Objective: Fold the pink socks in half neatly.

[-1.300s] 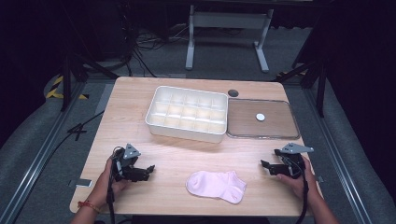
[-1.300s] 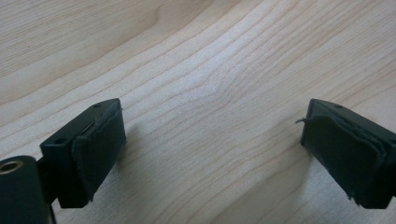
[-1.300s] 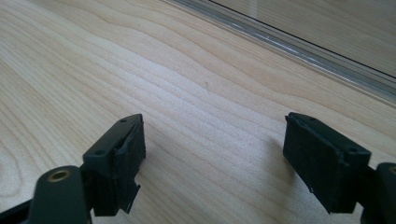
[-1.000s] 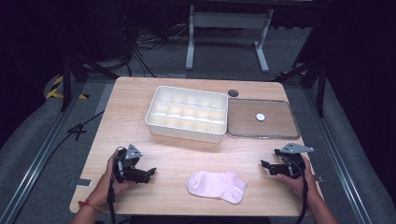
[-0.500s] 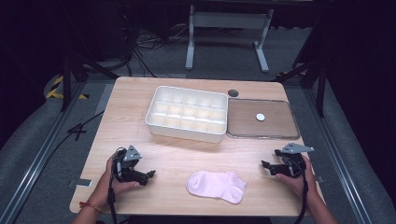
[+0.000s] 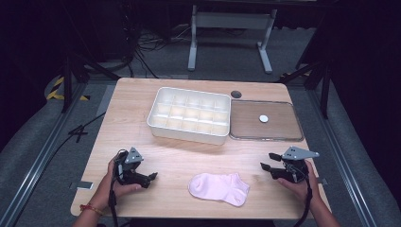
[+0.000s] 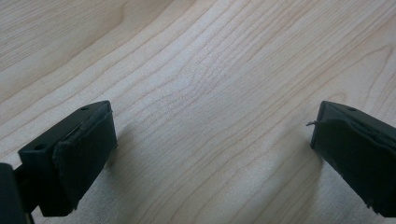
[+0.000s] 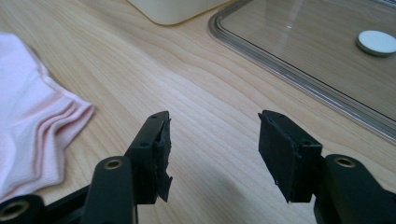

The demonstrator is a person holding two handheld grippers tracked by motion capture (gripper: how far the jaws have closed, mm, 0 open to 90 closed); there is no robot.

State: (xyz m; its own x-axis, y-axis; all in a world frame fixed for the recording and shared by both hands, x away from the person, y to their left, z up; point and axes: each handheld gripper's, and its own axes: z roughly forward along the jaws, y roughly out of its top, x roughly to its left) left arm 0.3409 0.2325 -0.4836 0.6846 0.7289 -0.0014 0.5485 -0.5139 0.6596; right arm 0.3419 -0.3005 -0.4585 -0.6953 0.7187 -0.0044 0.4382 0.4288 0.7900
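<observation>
A pale pink sock point(image 6: 218, 188) lies flat near the table's front edge, between my two grippers. My left gripper point(image 6: 152, 177) sits low to its left, pointing toward it, jaws wide open over bare wood point(image 7: 212, 126). On the other side, my right gripper point(image 6: 265, 168) also faces the sock and is open with nothing in it point(image 8: 212, 135). In the right gripper view the sock point(image 8: 32, 135) lies a short way ahead and to the left of the jaws, not touching them.
A white divided tray point(image 6: 189, 115) stands mid-table with several empty compartments. Beside it on the right lies a clear lid point(image 6: 283, 127) with a small white disc point(image 6: 263, 118) on it, seen close in the right gripper view point(image 8: 377, 42). A dark hole point(image 6: 236, 94) marks the table's far side.
My left gripper has dipped slightly toward the table and front edge. The right gripper and the sock have stayed where they were.
</observation>
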